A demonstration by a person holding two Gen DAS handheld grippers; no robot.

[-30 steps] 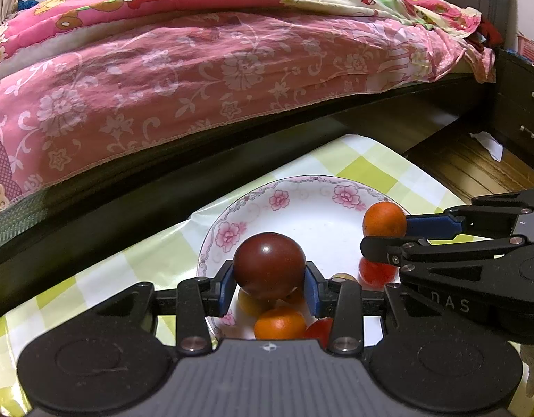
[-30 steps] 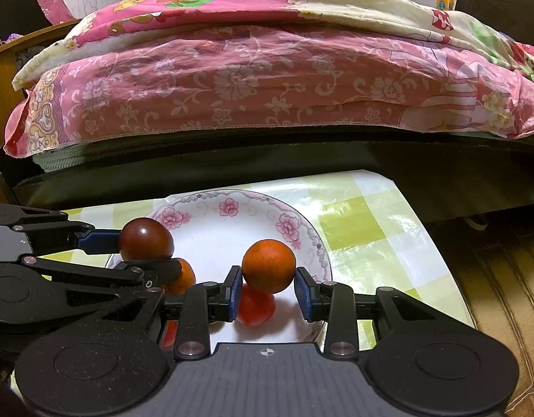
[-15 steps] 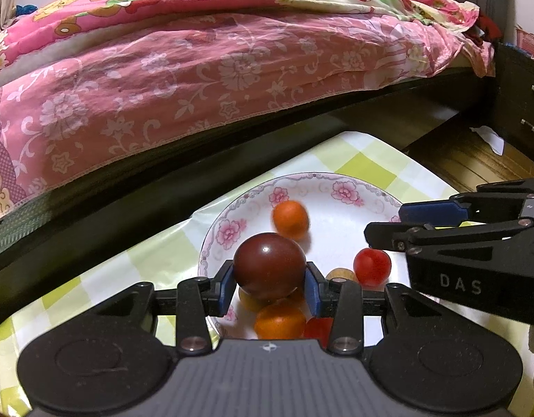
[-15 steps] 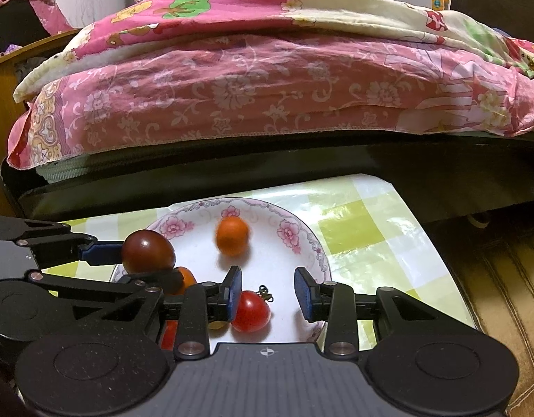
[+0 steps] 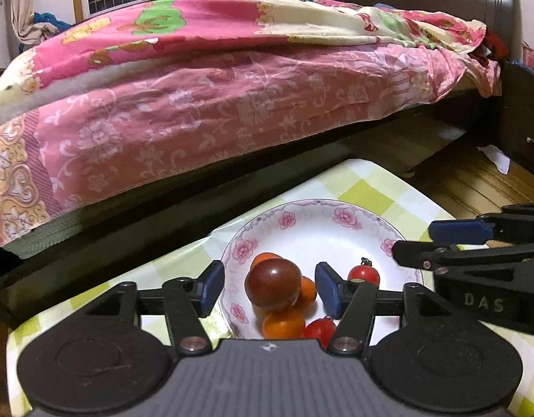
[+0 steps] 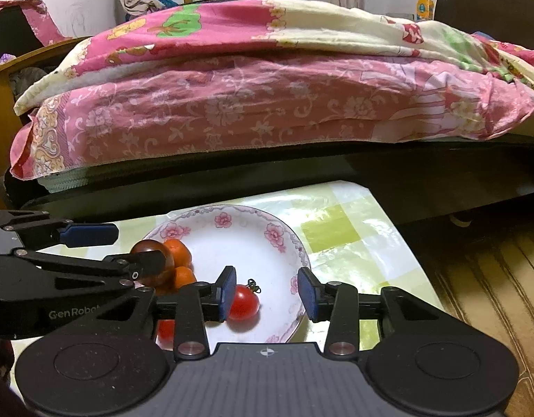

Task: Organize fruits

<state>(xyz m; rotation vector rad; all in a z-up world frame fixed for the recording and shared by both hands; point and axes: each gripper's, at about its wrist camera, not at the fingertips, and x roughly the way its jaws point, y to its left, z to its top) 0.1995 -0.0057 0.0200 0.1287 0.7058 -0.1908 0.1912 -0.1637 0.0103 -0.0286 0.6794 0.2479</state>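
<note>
A white flowered plate (image 5: 340, 229) (image 6: 253, 239) sits on a yellow-green checked tablecloth. A dark red round fruit (image 5: 273, 284) (image 6: 152, 264) rests on a pile of orange fruits (image 5: 283, 323) (image 6: 178, 250) in the plate's left part. My left gripper (image 5: 270, 286) is open above it, its pads apart from the fruit. A red tomato (image 5: 363, 274) (image 6: 243, 301) lies further right in the plate. My right gripper (image 6: 267, 292) is open and empty above the plate; it also shows in the left wrist view (image 5: 454, 239).
A bed with a pink flowered quilt (image 5: 232, 104) (image 6: 267, 97) stands close behind the table. The table's right edge (image 6: 406, 243) drops to a wooden floor (image 6: 492, 295). A dark cabinet (image 5: 524, 121) stands at the right.
My right gripper let go of the orange fruit, which rolled to the pile. My left gripper then opened and the dark red fruit dropped onto the pile. Both grippers rose.
</note>
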